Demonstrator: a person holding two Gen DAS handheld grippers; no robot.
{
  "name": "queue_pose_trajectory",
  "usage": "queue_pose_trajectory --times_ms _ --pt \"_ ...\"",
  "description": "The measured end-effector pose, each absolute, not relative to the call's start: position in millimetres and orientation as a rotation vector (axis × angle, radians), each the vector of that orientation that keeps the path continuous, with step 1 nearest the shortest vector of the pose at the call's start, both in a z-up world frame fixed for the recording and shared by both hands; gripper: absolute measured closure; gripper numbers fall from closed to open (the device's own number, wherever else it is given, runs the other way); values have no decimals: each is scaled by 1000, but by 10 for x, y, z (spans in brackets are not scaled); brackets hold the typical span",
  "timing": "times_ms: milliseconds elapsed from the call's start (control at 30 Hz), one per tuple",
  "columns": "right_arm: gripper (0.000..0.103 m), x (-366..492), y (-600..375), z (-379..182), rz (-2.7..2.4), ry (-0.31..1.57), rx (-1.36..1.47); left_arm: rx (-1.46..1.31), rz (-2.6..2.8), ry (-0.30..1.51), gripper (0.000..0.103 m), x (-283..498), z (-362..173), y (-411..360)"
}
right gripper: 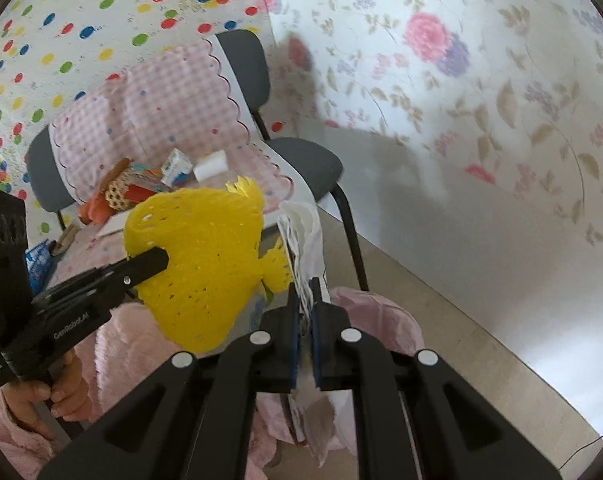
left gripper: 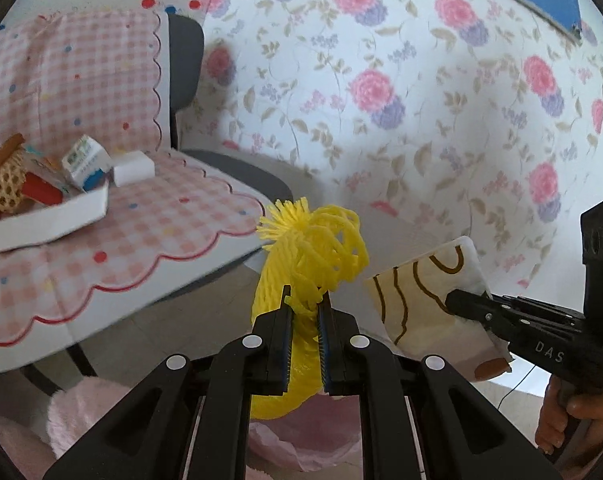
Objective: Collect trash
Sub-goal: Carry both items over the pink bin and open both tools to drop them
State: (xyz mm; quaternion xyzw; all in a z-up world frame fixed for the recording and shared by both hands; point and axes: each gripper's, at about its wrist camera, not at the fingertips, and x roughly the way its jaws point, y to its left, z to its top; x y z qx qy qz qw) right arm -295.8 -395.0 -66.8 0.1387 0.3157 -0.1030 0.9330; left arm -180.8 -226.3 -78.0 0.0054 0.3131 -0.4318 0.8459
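The left claw (left gripper: 304,312) is clamped narrow on a yellow foam net (left gripper: 309,256), which runs lengthwise along the fingers, its frayed tuft pointing up and away and its other end hanging below the pads. The right claw (right gripper: 306,300) pinches a white paper wrapper (right gripper: 305,240) that stands nearly upright between its pads; in the left wrist view that wrapper (left gripper: 421,292) shows brown line drawings and tilts up to the left. Both claws are held level, side by side, the two pieces near each other in the air above what seems to be a pink bag (left gripper: 301,440). Farther off, a chair (right gripper: 309,160) draped in pink checked cloth (left gripper: 113,216) carries a white tray (left gripper: 53,220) of litter.
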Motion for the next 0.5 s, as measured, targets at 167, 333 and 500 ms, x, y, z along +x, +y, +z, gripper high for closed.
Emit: queue_pose_trajectory --times_ms 167,333,500 --pt "98 -2888 -4124 -904 -203 681 319 45 -900 705 90 -1745 -927 -2425" --pt "97 -2767 -4304 -1099 -211 713 368 55 -892 764 87 -1585 -1069 -2579" --pt "86 -2594 -4437 -1299 -211 759 419 72 -885 794 60 -1472 -1150 -2691"
